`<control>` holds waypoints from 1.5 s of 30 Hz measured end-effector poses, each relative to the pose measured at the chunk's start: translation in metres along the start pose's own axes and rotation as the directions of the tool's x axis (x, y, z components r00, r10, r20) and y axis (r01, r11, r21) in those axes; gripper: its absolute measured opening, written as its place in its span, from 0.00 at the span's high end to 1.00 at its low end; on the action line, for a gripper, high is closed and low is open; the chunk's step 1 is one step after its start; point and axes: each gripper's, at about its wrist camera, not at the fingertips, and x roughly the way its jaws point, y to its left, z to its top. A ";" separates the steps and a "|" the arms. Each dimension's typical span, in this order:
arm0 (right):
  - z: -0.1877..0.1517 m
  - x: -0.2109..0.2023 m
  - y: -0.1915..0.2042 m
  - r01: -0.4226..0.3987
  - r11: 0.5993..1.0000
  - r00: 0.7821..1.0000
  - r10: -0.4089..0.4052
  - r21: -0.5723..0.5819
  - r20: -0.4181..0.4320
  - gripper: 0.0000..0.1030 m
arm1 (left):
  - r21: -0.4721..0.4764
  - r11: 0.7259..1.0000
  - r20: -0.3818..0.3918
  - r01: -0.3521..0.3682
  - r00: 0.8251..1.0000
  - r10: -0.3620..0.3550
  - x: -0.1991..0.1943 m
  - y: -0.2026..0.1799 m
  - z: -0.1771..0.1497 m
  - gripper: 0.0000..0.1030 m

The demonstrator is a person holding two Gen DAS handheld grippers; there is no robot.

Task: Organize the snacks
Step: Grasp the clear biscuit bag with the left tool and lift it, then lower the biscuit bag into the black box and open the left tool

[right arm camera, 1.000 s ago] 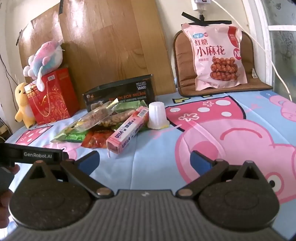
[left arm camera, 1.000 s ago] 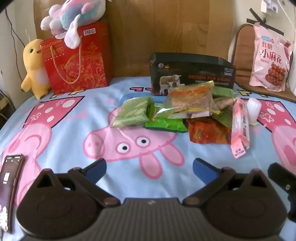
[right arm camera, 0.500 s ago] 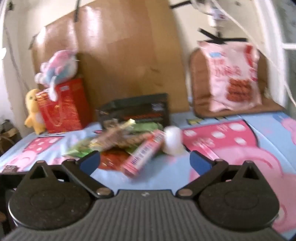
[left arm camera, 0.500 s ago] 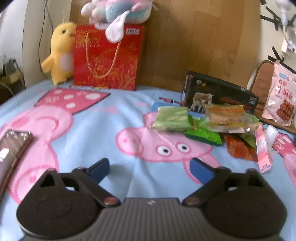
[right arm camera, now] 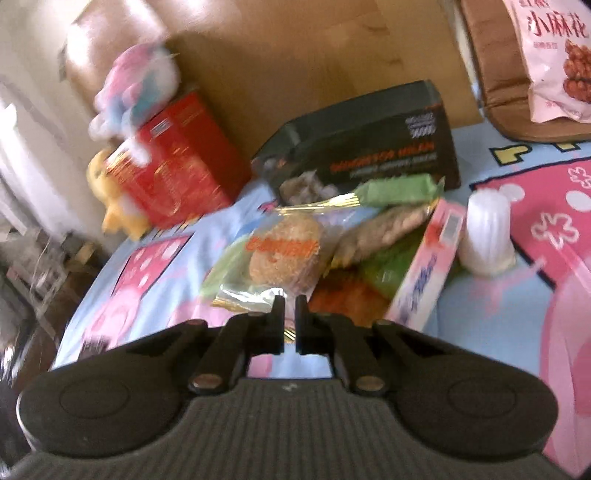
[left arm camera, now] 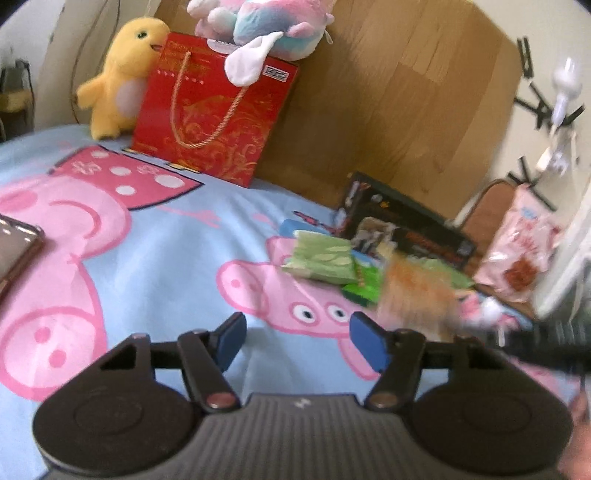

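Observation:
The snack pile lies on a cartoon-pig bedsheet [left arm camera: 166, 258]. In the right wrist view my right gripper [right arm camera: 290, 308] is shut on the near foil edge of a clear packet with a round cake [right arm camera: 284, 251]. Around it lie a light green packet [right arm camera: 395, 188], a long pink box [right arm camera: 428, 266], an orange-red packet [right arm camera: 347, 295] and a white cup [right arm camera: 487, 232]. In the left wrist view my left gripper [left arm camera: 295, 339] hovers over the sheet short of the pile; its jaws are closing with nothing between them. The cake packet [left arm camera: 417, 291] is a blur there, beside a green packet [left arm camera: 319, 258].
A black box [right arm camera: 369, 147] stands behind the pile. A red gift bag [left arm camera: 214, 110] with a plush toy [left arm camera: 258, 22] on it and a yellow plush [left arm camera: 118, 77] sit at the back left. A pink snack bag [right arm camera: 554, 55] leans on a brown cushion. A phone [left arm camera: 14, 247] lies far left.
My right gripper moved in on the pile and shut on the cake packet's edge. My left gripper's jaws narrowed, and its view swung left and tilted.

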 end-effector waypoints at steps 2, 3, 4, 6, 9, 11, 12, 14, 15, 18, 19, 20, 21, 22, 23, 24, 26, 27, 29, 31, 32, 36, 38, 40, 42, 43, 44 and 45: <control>-0.021 -0.019 0.001 -0.034 0.999 0.999 0.033 -0.032 -0.039 0.93 | 0.005 0.999 -0.025 0.032 0.999 -0.032 0.001 -0.002 0.000 0.46; -0.029 -0.023 0.004 -0.053 0.997 0.996 0.049 -0.048 -0.070 0.93 | 0.011 0.998 -0.051 0.055 0.997 -0.054 0.002 -0.005 0.001 0.50; -0.040 -0.028 0.007 -0.077 0.994 0.992 0.069 -0.073 -0.105 0.89 | 0.009 0.997 -0.070 0.080 0.994 -0.079 0.004 -0.008 0.001 0.52; -0.057 -0.038 0.015 -0.070 0.986 0.991 0.052 -0.153 -0.120 0.87 | -0.008 0.991 -0.109 0.133 0.985 -0.133 0.006 -0.012 0.003 0.54; -0.065 -0.056 0.015 -0.009 0.975 0.998 -0.004 -0.220 -0.060 0.56 | -0.018 0.981 -0.190 0.195 0.962 -0.195 0.009 -0.020 0.004 0.56; -0.064 -0.065 0.013 -0.008 0.973 0.999 0.000 -0.229 -0.035 0.44 | 0.002 0.977 -0.227 0.212 0.952 -0.206 0.011 -0.028 0.005 0.58; -0.062 -0.062 0.013 -0.007 0.969 0.999 -0.003 -0.248 -0.038 0.41 | 0.009 0.978 -0.243 0.207 0.950 -0.198 0.015 -0.032 0.006 0.60; -0.059 -0.051 0.023 -0.002 0.944 0.999 -0.016 -0.329 -0.051 0.39 | 0.008 0.976 -0.283 0.216 0.937 -0.205 0.018 -0.036 0.005 0.62; -0.060 -0.044 0.027 -0.002 0.926 0.998 -0.021 -0.378 -0.057 0.37 | -0.001 0.975 -0.292 0.222 0.933 -0.213 0.018 -0.038 0.002 0.60; -0.067 -0.021 0.040 0.001 0.865 0.997 -0.043 -0.502 -0.072 0.39 | 0.007 0.975 -0.294 0.220 0.933 -0.208 0.017 -0.041 0.000 0.63; -0.069 -0.014 0.043 0.013 0.850 0.996 -0.056 -0.527 -0.065 0.43 | 0.011 0.978 -0.290 0.209 0.937 -0.197 0.015 -0.042 0.001 0.63; -0.071 -0.013 0.046 0.043 0.833 0.997 -0.071 -0.552 -0.030 0.44 | 0.024 0.981 -0.282 0.190 0.943 -0.176 0.013 -0.043 0.003 0.63; -0.069 -0.011 0.048 0.056 0.826 0.996 -0.081 -0.562 -0.020 0.49 | 0.048 0.985 -0.259 0.167 0.954 -0.149 0.010 -0.045 0.008 0.63; -0.066 -0.010 0.050 0.063 0.825 0.996 -0.088 -0.562 -0.018 0.60 | 0.058 0.985 -0.241 0.164 0.960 -0.145 0.008 -0.046 0.012 0.63; -0.061 -0.010 0.050 0.061 0.830 0.997 -0.078 -0.554 -0.007 0.60 | 0.057 0.983 -0.222 0.172 0.963 -0.155 0.005 -0.047 0.018 0.63; -0.055 -0.011 0.050 0.062 0.834 0.998 -0.065 -0.548 0.014 0.60 | 0.058 0.981 -0.202 0.183 0.965 -0.168 0.004 -0.049 0.025 0.63; -0.042 -0.016 0.052 0.083 0.828 0.996 -0.048 -0.555 0.078 0.60 | 0.074 0.976 -0.162 0.207 0.968 -0.193 0.005 -0.056 0.041 0.63; -0.036 -0.017 0.053 0.097 0.824 0.993 -0.045 -0.558 0.108 0.60 | 0.082 0.973 -0.146 0.216 0.968 -0.203 0.008 -0.060 0.048 0.63; -0.015 -0.016 0.050 0.131 0.820 0.986 -0.047 -0.558 0.163 0.60 | 0.094 0.968 -0.115 0.233 0.968 -0.222 0.020 -0.068 0.068 0.63; 0.008 -0.011 0.047 0.168 0.815 0.977 -0.061 -0.554 0.206 0.60 | 0.106 0.963 -0.075 0.246 0.968 -0.239 0.040 -0.077 0.090 0.63; 0.021 -0.008 0.045 0.189 0.813 0.971 -0.070 -0.551 0.230 0.60 | 0.111 0.961 -0.058 0.254 0.967 -0.248 0.053 -0.083 0.100 0.63; 0.080 0.019 0.025 0.232 0.842 0.961 -0.119 -0.487 0.251 0.61 | 0.087 0.965 -0.055 0.246 0.969 -0.242 0.109 -0.103 0.134 0.63; 0.109 0.038 0.011 0.229 0.872 0.964 -0.142 -0.433 0.225 0.62 | 0.085 0.970 -0.059 0.226 0.973 -0.221 0.132 -0.110 0.144 0.63; 0.133 0.058 -0.003 0.229 0.897 0.966 -0.162 -0.378 0.201 0.64 | 0.094 0.976 -0.060 0.195 0.980 -0.190 0.156 -0.117 0.150 0.63; 0.145 0.071 -0.010 0.247 0.905 0.963 -0.189 -0.346 0.192 0.64 | 0.074 0.982 -0.069 0.172 0.984 -0.167 0.173 -0.116 0.153 0.61; 0.151 0.080 -0.014 0.254 0.909 0.962 -0.204 -0.331 0.179 0.64 | 0.066 0.986 -0.068 0.154 0.986 -0.149 0.178 -0.115 0.153 0.61; 0.156 0.089 -0.017 0.278 0.907 0.957 -0.234 -0.315 0.172 0.64 | 0.064 0.988 -0.066 0.140 0.988 -0.136 0.181 -0.115 0.153 0.61; 0.153 0.091 -0.019 0.307 0.900 0.949 -0.263 -0.309 0.176 0.62 | 0.059 0.990 -0.055 0.127 0.991 -0.124 0.180 -0.113 0.152 0.61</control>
